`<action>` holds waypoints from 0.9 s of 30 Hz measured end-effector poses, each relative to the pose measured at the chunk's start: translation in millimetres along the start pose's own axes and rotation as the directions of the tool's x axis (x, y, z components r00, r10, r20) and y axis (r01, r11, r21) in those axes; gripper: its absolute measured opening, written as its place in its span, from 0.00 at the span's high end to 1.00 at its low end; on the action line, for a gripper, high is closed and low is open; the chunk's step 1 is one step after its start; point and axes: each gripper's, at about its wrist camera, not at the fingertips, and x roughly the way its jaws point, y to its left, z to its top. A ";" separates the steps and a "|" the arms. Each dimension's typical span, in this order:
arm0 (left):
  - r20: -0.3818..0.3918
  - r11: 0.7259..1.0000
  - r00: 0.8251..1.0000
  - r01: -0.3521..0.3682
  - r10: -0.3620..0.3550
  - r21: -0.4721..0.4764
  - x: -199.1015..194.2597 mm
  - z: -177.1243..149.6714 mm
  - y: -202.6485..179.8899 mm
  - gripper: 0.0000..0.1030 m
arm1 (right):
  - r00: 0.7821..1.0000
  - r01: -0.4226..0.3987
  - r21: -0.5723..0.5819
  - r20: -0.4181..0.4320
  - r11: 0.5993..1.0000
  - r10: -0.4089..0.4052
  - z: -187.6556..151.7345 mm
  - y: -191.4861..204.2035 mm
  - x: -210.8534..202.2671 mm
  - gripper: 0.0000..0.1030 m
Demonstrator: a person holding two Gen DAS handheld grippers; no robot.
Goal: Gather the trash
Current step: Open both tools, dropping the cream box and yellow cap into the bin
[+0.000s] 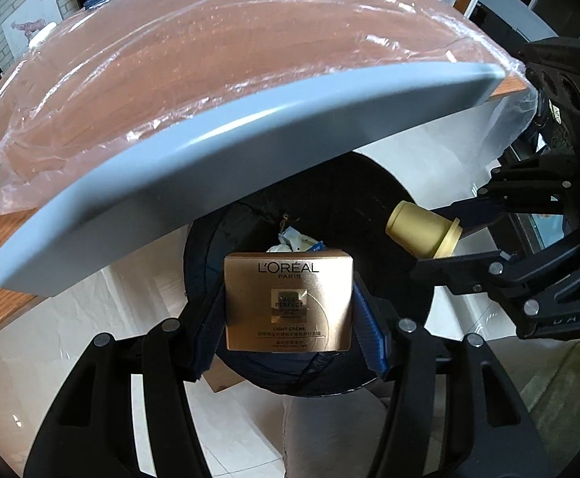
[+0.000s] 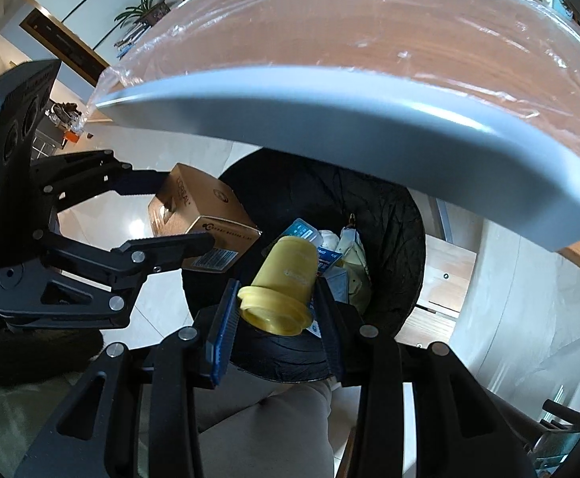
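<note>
- Trash is over the black bin [image 1: 389, 215] now: the left hand-held gripper [image 1: 290, 302] squeezes a gold box [image 1: 288, 300], and the right hand-held gripper [image 2: 276, 302] squeezes a yellow cup [image 2: 280, 283].
- Both must be dropped in.
- Only the right view shows many wrappers [image 2: 341, 255] inside; the worktop [image 2: 369, 32] is above.

**What the views keep back**

The surface [image 1: 218, 135] hides the far rim of the black bin [image 2: 389, 215]. The gold box [image 1: 288, 302] covers most trash [image 1: 293, 241] beneath it. Its small print is unreadable. The yellow cup's [image 2: 286, 279] lettering is blurred.
</note>
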 end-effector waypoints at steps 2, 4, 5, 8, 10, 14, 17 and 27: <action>-0.010 1.000 1.000 0.001 -0.001 0.008 6.0 3.4 -1.5 0.43 | 1.000 0.008 -0.003 -0.009 1.000 -0.008 0.1 0.9 3.4 0.63; -0.023 1.000 1.000 0.002 -0.001 0.021 10.2 3.2 -2.9 0.42 | 1.000 0.025 -0.002 -0.016 1.000 -0.025 -0.2 -0.2 5.9 0.62; -0.027 1.000 1.000 -0.005 0.005 0.022 12.0 3.1 -4.9 0.42 | 0.999 0.028 0.001 -0.020 1.000 -0.028 0.2 -0.6 5.8 0.58; -0.038 1.000 0.999 0.001 0.000 0.009 14.2 2.4 -3.0 0.35 | 1.000 0.027 0.012 -0.014 1.000 -0.027 0.1 -3.8 2.7 0.43; -0.036 1.000 0.999 0.003 -0.003 -0.001 10.8 1.7 -1.0 0.34 | 0.999 0.034 0.013 -0.007 0.999 -0.034 -0.4 -5.2 -3.1 0.43; 0.015 1.000 1.000 0.019 -0.019 0.000 -18.8 2.9 2.4 0.34 | 0.999 0.033 0.005 0.030 0.999 -0.033 -1.0 -2.9 -31.0 0.43; 0.130 0.999 0.990 0.047 -0.050 0.026 -65.0 9.7 4.9 0.33 | 0.990 0.018 -0.035 0.141 0.999 -0.013 5.0 4.5 -76.6 0.31; 0.445 0.961 0.871 -0.095 0.206 -0.258 -140.1 90.6 113.0 0.03 | 0.857 0.251 0.198 0.409 0.948 -0.312 84.7 -73.8 -145.5 0.04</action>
